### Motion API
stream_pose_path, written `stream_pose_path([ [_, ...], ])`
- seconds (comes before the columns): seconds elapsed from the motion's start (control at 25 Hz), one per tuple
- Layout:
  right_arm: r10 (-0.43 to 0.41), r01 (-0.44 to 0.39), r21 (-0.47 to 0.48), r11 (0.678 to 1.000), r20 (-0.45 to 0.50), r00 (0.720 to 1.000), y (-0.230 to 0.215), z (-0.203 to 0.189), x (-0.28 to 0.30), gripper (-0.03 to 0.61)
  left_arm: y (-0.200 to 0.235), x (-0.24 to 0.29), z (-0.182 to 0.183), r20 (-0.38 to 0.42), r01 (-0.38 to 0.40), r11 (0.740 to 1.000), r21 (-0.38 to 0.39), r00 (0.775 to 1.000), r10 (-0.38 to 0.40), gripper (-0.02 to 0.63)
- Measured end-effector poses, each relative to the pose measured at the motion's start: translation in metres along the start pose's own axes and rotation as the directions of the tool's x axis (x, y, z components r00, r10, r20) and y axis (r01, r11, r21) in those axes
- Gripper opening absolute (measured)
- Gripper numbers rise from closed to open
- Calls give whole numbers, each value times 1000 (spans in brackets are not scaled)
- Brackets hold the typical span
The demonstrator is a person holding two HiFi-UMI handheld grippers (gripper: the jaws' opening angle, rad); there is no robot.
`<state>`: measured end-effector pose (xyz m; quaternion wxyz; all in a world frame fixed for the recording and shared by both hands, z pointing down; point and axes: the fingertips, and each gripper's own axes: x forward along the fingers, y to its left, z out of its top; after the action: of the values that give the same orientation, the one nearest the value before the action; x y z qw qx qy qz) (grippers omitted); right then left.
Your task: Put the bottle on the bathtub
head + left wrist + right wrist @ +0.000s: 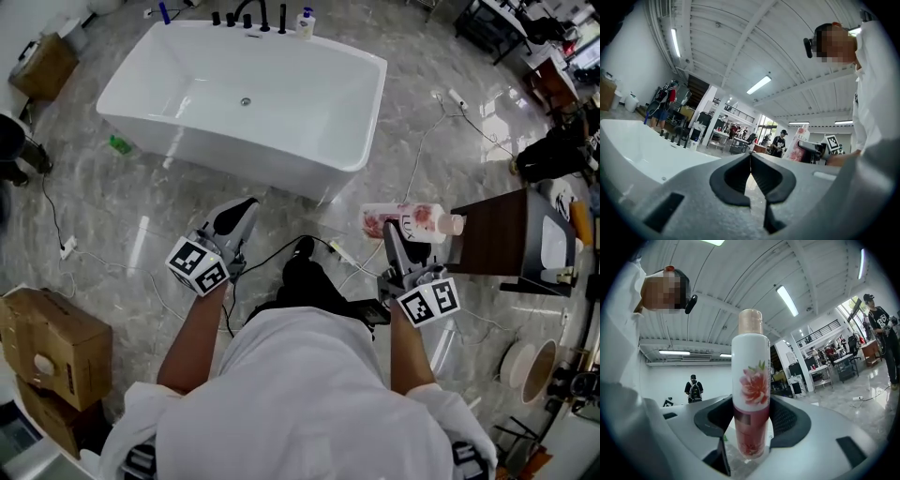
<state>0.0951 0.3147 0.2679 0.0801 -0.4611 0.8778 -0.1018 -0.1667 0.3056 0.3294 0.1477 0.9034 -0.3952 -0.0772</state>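
The bottle (408, 222) is white and pink with a flower print and a beige cap. My right gripper (395, 241) is shut on it and holds it sideways above the floor. In the right gripper view the bottle (750, 394) stands clamped between the dark pads. The white bathtub (361, 108) sits ahead, with black taps along its far rim. My left gripper (242, 214) hovers near the tub's near corner, shut with nothing in it; in the left gripper view the left gripper (751, 161) has its pads meeting, beside the bathtub (633, 145).
A dark brown side table (494, 234) stands right of the bottle. Cables (424, 141) trail over the marble floor. Cardboard boxes (52, 342) sit at lower left and another box (42, 66) at upper left. A small white bottle (306, 23) stands on the tub's far rim.
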Motion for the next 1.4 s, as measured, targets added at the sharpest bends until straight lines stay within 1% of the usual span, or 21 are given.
stream_pose_path([
  [0.16,-13,13,17,1000,18,1000,-23,2,30,224,21,30,10,-32,28,999,15,999,-27,17],
  [0.28,-25,24,28,999,39,999,-47,7,53,224,40,64,17,-63,54,998,33,997,-51,17],
  [0.36,-33,31,40,999,55,998,-64,12,68,224,52,90,29,-72,68,997,43,995,-65,17],
  [0.56,-44,41,61,997,56,997,-110,23,104,224,69,151,66,-53,79,995,60,996,-76,17],
  [0.76,-8,6,54,999,36,999,-142,24,148,224,88,188,90,-52,53,994,94,997,-49,17],
  [0.88,18,-21,78,997,31,999,-154,20,170,224,106,194,93,-50,15,996,89,999,-11,17],
  [1.04,27,-29,102,994,18,999,-165,12,188,224,122,204,87,-56,-12,998,67,998,16,17],
  [1.24,20,-21,118,993,6,1000,-175,7,200,224,132,226,84,-47,3,999,36,999,-1,17],
  [1.4,2,-2,138,990,0,1000,-184,3,212,224,147,240,73,-60,19,1000,10,998,-19,17],
])
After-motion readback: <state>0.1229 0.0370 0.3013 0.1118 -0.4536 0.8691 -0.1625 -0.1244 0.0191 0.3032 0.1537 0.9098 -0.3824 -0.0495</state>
